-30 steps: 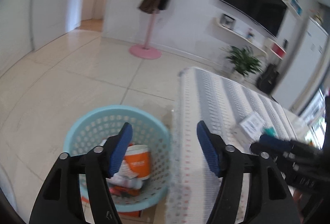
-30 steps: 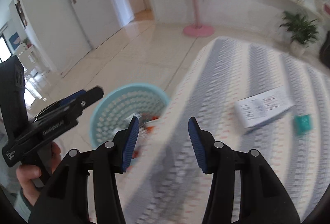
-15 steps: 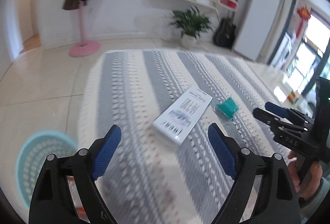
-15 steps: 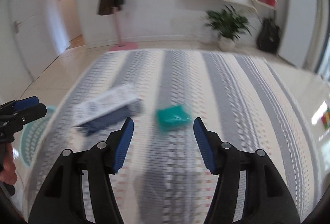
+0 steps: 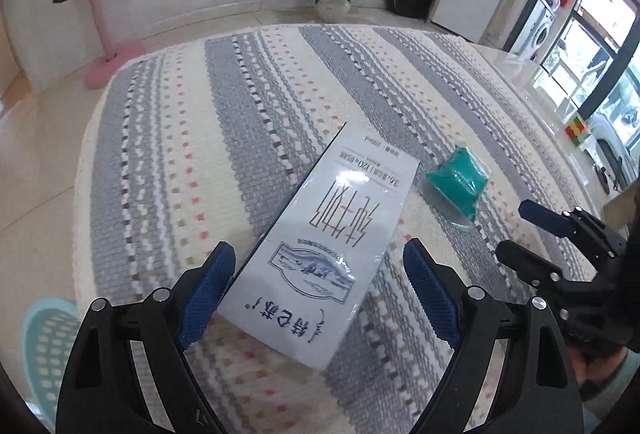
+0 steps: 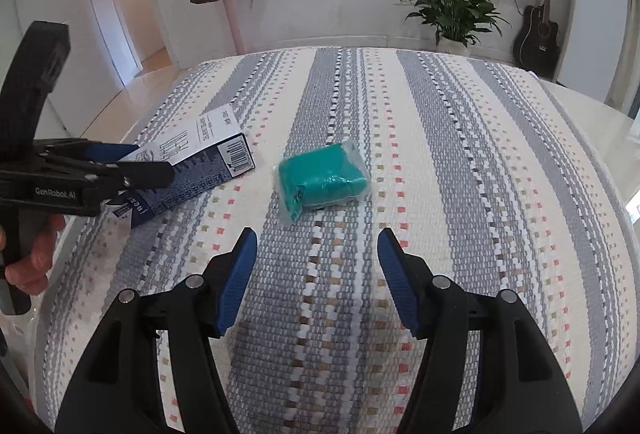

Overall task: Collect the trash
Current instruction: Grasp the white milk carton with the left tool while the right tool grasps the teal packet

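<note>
A flat white and dark blue carton [image 5: 332, 246] lies on the striped cloth of the table [image 5: 180, 162]. My left gripper [image 5: 320, 278] is open, its jaws on either side of the carton's near end, not closed on it. The carton also shows in the right wrist view [image 6: 200, 162]. A teal packet in clear wrap [image 6: 322, 181] lies to the carton's right; it also shows in the left wrist view [image 5: 456, 183]. My right gripper [image 6: 316, 258] is open and empty, just short of the packet. The light blue trash basket [image 5: 44, 334] stands on the floor at the table's left.
The left gripper [image 6: 120, 170] shows at the left of the right wrist view, the right gripper [image 5: 536, 234] at the right of the left wrist view. A pink coat stand [image 5: 112, 54], a potted plant [image 6: 456, 14] and a guitar [image 6: 538, 30] stand beyond the table.
Both grippers have swung from the basket over to the table. The left one has come down around the carton's near end; the right one has closed in on the teal packet.
</note>
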The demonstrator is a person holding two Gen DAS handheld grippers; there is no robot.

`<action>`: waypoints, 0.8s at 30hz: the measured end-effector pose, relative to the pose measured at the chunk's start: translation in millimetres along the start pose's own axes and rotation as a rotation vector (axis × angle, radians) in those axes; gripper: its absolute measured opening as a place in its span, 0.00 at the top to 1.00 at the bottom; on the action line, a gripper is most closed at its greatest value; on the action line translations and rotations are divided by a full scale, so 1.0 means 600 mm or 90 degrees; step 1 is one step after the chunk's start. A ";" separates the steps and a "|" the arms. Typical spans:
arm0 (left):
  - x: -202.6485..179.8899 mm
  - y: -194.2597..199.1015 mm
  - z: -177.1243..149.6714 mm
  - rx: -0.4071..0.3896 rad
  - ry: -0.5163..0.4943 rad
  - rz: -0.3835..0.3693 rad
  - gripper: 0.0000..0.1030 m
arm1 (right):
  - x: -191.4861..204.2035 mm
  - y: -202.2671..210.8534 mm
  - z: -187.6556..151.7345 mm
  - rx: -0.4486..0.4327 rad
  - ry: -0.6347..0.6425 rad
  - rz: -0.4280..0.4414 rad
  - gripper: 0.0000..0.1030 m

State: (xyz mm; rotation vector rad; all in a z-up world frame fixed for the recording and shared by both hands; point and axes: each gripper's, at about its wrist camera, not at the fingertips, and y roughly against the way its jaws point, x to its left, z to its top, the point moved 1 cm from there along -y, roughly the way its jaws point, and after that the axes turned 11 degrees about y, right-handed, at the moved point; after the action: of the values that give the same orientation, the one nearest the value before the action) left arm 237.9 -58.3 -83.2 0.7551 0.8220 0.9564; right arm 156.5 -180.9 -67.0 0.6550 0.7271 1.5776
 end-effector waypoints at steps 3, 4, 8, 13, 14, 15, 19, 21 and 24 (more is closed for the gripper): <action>-0.009 -0.021 -0.001 0.014 -0.007 0.035 0.32 | -0.007 -0.011 0.004 0.010 -0.014 0.009 0.43; -0.012 -0.024 -0.004 0.013 -0.012 0.053 0.35 | -0.011 -0.014 0.006 0.014 -0.020 0.014 0.43; -0.008 -0.007 -0.024 0.000 0.007 0.058 0.44 | -0.024 -0.033 0.014 0.034 -0.065 0.057 0.43; 0.013 0.054 -0.078 -0.026 0.064 0.075 0.44 | -0.014 -0.050 0.030 0.041 -0.065 0.062 0.43; 0.021 0.071 -0.094 -0.031 0.074 0.078 0.44 | -0.011 -0.055 0.034 0.043 -0.062 0.061 0.43; 0.031 0.087 -0.111 -0.036 0.087 0.084 0.44 | -0.010 -0.060 0.038 0.046 -0.062 0.060 0.43; 0.053 0.140 -0.164 -0.069 0.123 0.111 0.44 | -0.011 -0.084 0.062 0.051 -0.080 0.059 0.43; 0.061 0.155 -0.177 -0.083 0.136 0.106 0.44 | -0.010 -0.097 0.071 0.058 -0.095 0.053 0.43; 0.067 0.171 -0.181 -0.106 0.140 0.097 0.44 | -0.006 -0.110 0.085 0.062 -0.105 0.039 0.43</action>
State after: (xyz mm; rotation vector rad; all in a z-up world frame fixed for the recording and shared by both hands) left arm 118.7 37.5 -59.9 0.5809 0.8709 1.2451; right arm 238.0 -174.4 -84.9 0.8755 0.6686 1.5302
